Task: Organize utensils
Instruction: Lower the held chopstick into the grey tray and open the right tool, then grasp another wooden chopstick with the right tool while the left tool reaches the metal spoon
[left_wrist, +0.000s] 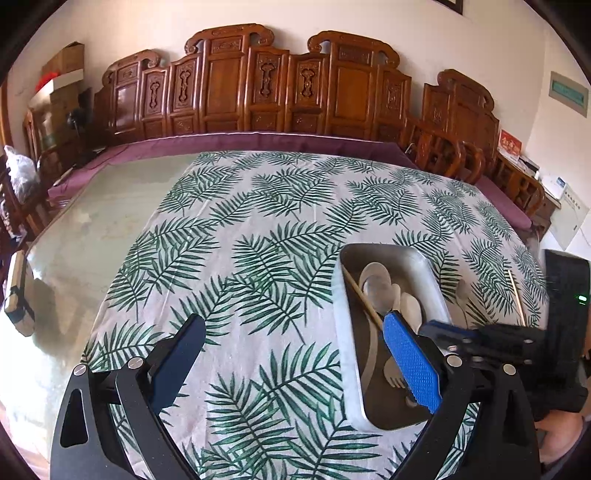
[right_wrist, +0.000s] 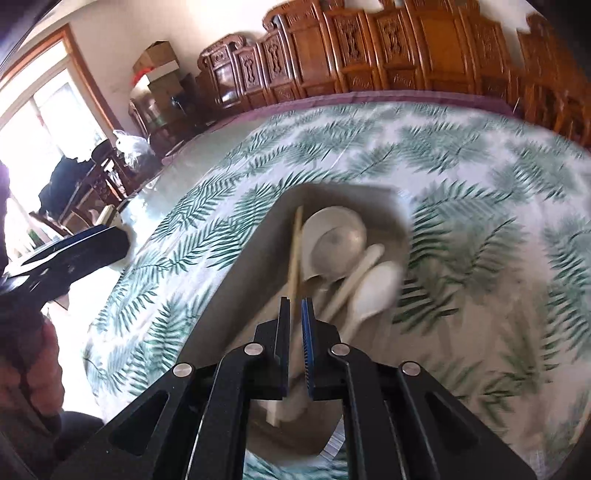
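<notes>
1. We see the metal tray on the leaf-patterned tablecloth, already holding spoons.
2. Our left gripper hangs spread wide, holding nothing.
3. Our right gripper is clamped on a chopstick over the tray; we judge the next move is to let it go inside.
4. One more chopstick lies outside the tray.

Bright daylight, fisheye warping, right view motion-blurred

the left wrist view looked from low over the worktop toward the carved wooden screen. the right wrist view hung close above the metal tray; both views shared this tray.
</notes>
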